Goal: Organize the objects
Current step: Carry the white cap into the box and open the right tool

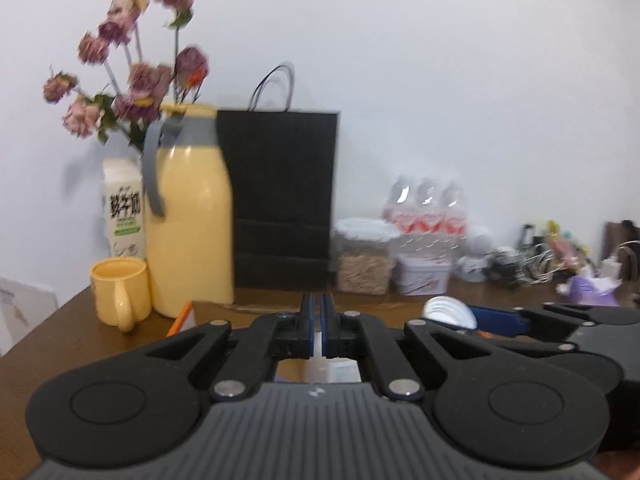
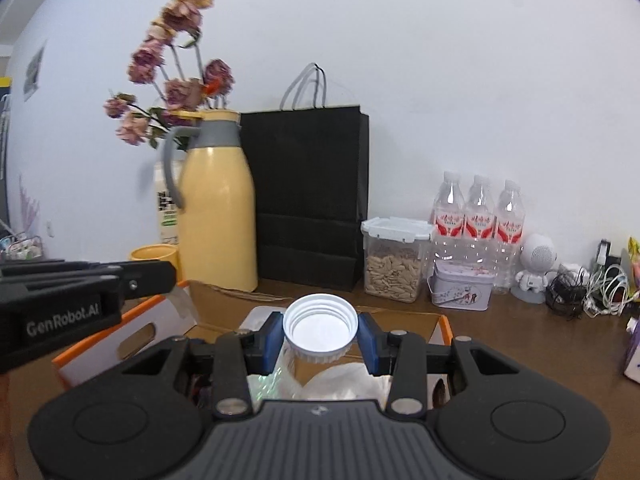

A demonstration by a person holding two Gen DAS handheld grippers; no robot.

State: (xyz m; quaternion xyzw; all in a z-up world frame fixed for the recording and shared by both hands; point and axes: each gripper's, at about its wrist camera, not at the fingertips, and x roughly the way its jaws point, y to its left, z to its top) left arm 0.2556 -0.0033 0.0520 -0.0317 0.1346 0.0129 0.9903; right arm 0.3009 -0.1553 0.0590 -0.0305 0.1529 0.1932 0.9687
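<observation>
My right gripper (image 2: 320, 334) is shut on a white ribbed screw lid (image 2: 320, 328), its hollow side toward the camera, held above an open cardboard box (image 2: 438, 326) with an orange rim. Clear plastic and white wrapping (image 2: 344, 380) lie in the box below. The lid also shows in the left wrist view (image 1: 448, 312), between the right gripper's blue pads. My left gripper (image 1: 321, 320) is shut with nothing between its blue pads, over the same box (image 1: 216, 308). Its body shows at the left of the right wrist view (image 2: 80, 292).
Along the wall on the brown table (image 2: 540, 344) stand a yellow thermos jug (image 2: 218, 208), a yellow mug (image 1: 120, 292), a milk carton (image 1: 124, 212), dried flowers, a black paper bag (image 2: 310, 192), a seed container (image 2: 394, 264), water bottles (image 2: 478, 216), a tin (image 2: 460, 290), a robot figure and cables.
</observation>
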